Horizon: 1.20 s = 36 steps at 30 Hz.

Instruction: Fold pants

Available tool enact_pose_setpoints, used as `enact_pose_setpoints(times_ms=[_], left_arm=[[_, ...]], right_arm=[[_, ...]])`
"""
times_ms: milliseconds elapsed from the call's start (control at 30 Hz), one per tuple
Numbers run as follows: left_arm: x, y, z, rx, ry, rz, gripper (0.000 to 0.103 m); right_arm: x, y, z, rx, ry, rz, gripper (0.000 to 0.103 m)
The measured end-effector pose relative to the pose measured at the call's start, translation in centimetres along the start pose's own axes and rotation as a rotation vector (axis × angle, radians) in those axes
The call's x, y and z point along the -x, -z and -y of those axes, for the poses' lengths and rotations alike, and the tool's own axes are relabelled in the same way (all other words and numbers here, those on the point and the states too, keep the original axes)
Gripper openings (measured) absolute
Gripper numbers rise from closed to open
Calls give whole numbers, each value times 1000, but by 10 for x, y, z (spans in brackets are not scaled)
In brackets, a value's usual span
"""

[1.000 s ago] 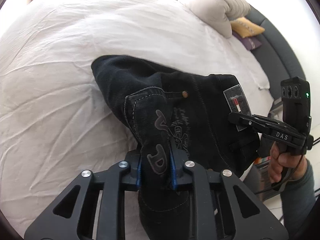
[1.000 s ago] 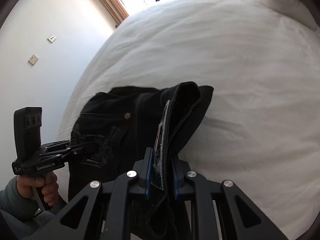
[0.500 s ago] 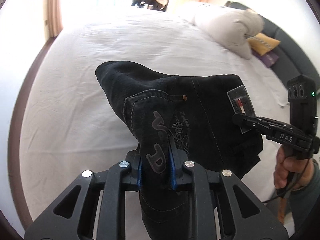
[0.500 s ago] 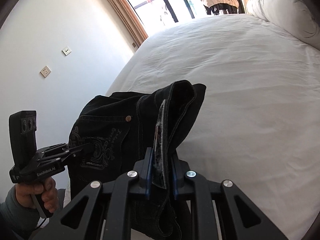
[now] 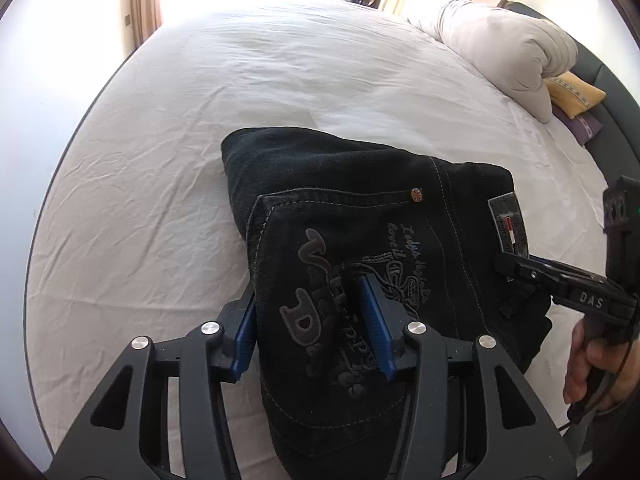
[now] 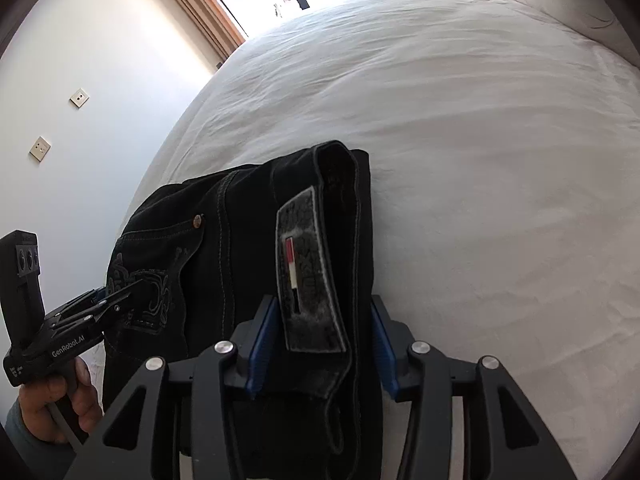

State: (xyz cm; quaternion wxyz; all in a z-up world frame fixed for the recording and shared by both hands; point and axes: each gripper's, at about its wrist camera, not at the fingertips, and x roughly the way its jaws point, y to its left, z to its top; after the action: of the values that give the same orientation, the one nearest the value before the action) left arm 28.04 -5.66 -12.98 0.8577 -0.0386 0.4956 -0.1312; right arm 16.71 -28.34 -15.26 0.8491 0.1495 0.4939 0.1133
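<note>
Folded black denim pants (image 5: 360, 216) lie at the near edge of a wide white-sheeted bed (image 5: 280, 80), window at the far side, grey pillow (image 5: 500, 44) far right. Left gripper (image 5: 312, 316) and right gripper (image 6: 320, 340) have just been opening; released jaws straddle the fabric.

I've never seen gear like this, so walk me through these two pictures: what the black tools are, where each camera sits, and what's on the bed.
No robot here: a person holds a two-finger tool in each hand, each carrying a fisheye camera looking along its fingers. One picture is from the left claw, the other from the right claw. Folded black pants lie on a white bed, with a pillow near its head. Both claws have just been opening; the blue pads now stand apart with cloth between them, apparently released rather than pinched.
</note>
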Motion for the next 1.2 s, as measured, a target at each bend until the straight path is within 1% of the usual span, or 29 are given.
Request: enact_pose_setpoints(times_ms=[67,133,167,200,233,267,300,333,367,400,433,467,500,533,600,667,700,733,767,800,867,933,1000,1067,1133,1200], left_arm=[[9,3,4,-1,-29,19,47],[24,11,2,-5,-47,46,53],[36,15,2,-6,-60,69,60],[52,19,3,-9,-75,115,70],[64,23,6,-15,-78,144,75],[85,29,12,-38,-97,203,88],[100,35,17,-61,-117,238,102],[115,41,24,-86,-130,283,103],[139,51,32,-110,-141,337,103],[161,61,42,-134,-164,392,103],[177,69,50,-151,-181,431,103],[195,78,59,-165,-189,468,103],[216,89,67,-169,-191,507,103],[231,97,72,-162,-200,530,103],[269,118,84,-148,-229,590,103],[299,135,94,-172,-204,653,103],[312,143,100,-203,-210,661,103],[318,144,106,-235,-236,625,103],[322,144,108,-243,-240,601,103],[326,143,108,-234,-225,579,103],[334,143,105,-180,-234,560,103],[334,141,104,-139,-253,516,103],[327,141,102,-110,-261,466,103],[314,142,100,-91,-265,400,103],[301,143,95,-66,-242,352,103],[287,143,91,-46,-226,295,103]], right_arm=[[12,6,-3,7,17,21,51],[29,12,-5,6,26,50,57],[42,17,-7,8,36,76,58],[53,21,-11,15,49,99,61],[65,26,-16,24,58,124,62],[78,32,-22,34,64,152,63],[92,37,-30,46,77,183,65],[104,43,-38,64,91,216,70],[116,49,-46,83,102,247,73],[130,57,-56,106,113,287,80],[146,66,-68,134,126,335,85],[163,75,-79,164,136,385,87],[174,78,-89,183,140,426,92],[186,84,-96,193,143,468,97],[210,94,-109,194,156,558,103],[243,107,-118,177,161,655,103],[254,109,-121,173,150,676,103],[263,110,-124,171,144,687,103],[273,112,-129,167,154,695,103],[282,112,-133,164,162,705,103],[296,114,-140,167,158,724,103],[308,116,-150,186,157,736,103],[312,118,-158,208,199,719,103],[309,118,-164,224,261,680,103],[301,118,-160,216,275,647,103],[291,117,-156,196,270,605,103]])
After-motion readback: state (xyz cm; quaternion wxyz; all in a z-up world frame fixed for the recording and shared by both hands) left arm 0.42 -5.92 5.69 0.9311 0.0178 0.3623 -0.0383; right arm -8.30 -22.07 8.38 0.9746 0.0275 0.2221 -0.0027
